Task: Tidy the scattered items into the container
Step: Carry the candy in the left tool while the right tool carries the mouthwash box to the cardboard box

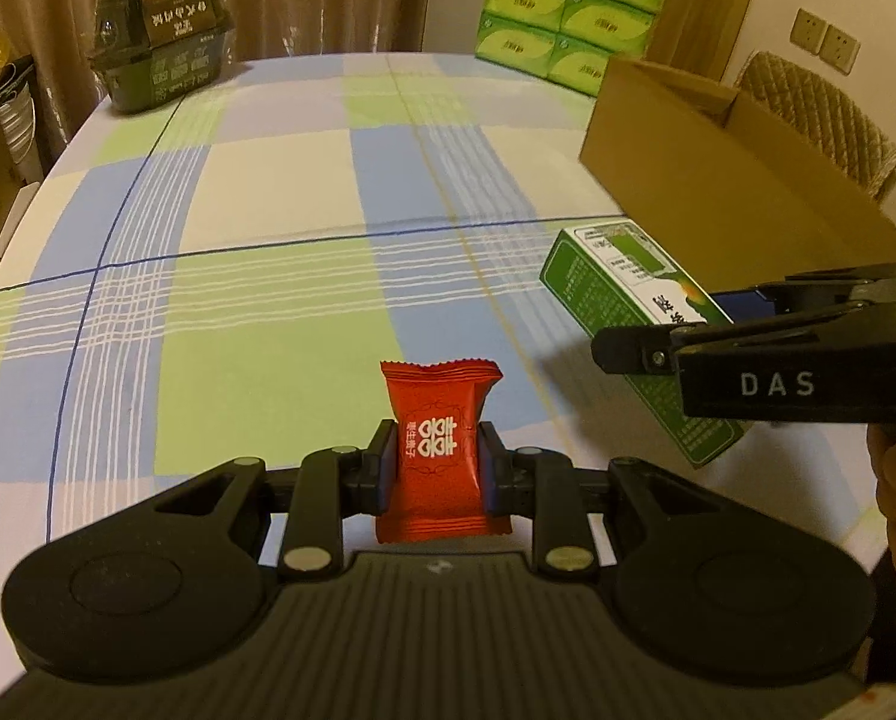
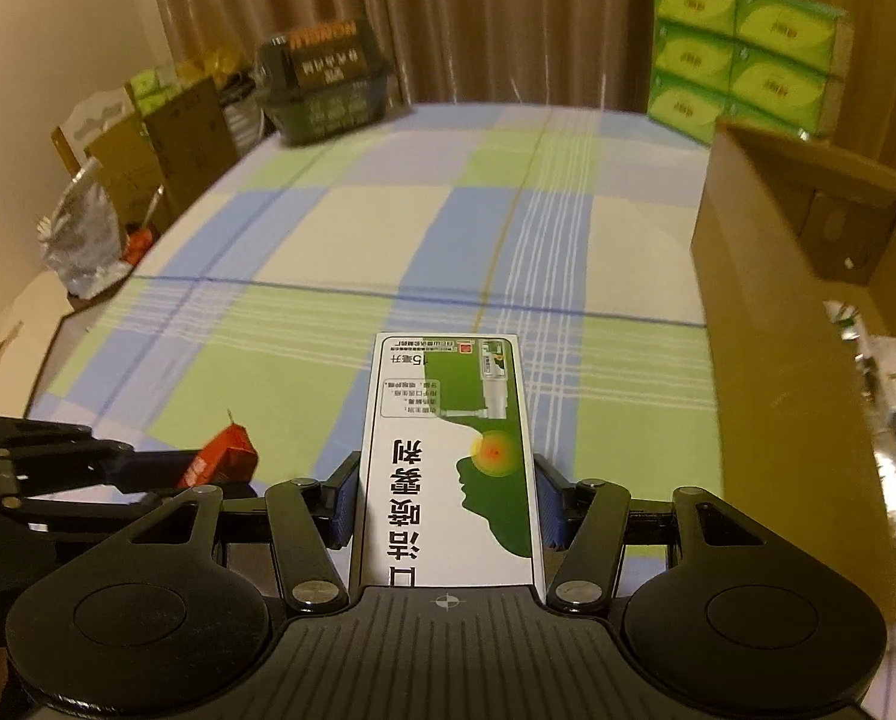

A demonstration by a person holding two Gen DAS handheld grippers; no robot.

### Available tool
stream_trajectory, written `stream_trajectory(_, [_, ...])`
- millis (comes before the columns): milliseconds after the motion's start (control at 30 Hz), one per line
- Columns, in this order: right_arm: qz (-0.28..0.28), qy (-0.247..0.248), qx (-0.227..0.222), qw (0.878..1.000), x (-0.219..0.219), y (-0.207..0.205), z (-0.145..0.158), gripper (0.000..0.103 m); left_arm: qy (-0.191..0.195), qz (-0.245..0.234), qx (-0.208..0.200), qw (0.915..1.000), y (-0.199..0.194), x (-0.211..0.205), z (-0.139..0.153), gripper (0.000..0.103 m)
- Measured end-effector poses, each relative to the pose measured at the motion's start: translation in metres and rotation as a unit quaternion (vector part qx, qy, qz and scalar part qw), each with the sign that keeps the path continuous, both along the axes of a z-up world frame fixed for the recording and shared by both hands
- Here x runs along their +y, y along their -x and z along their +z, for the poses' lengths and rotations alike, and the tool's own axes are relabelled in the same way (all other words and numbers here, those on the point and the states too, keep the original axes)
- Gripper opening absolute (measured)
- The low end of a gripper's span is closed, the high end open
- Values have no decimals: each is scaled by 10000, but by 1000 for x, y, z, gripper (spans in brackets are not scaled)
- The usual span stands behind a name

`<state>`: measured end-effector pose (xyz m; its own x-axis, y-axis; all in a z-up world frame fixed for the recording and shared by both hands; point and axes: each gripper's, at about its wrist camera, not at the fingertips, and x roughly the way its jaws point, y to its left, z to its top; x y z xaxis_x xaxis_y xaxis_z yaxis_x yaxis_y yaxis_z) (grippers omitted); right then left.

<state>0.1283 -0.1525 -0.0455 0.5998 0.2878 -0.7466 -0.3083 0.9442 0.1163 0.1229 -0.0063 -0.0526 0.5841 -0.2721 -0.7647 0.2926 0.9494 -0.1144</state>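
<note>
Two items were held clear of the checked tablecloth at once, presumably so both could go into the cardboard box in one trip: the left gripper was clenched on a red candy packet across its middle w/ both crimped ends free, and the right gripper was clamped on the long sides of a green-and-white spray carton, lengthwise btwn the fingers. That box stood open on the table's right side, just beside the right gripper, w/ some packets already visible inside, so the drop was judged to be near.
</note>
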Motion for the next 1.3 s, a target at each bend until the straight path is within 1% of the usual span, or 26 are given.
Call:
stream_trajectory(300, [-53,-89,-290,9995,-19,41,32,53,83,-113,-211,9997,31,-24,31,22])
stream_trajectory(633, [-197,-132,-576,9981,-44,73,59,53,158,-289,-344,9989,58,-51,51,22])
stream_trajectory(1000, [-493,-136,-756,9958,-76,90,76,53,272,-519,-425,9974,66,-74,67,22])
stream_trajectory(1300, [-941,-132,-849,9918,-116,92,85,53,381,-798,-447,9951,56,-109,76,22])
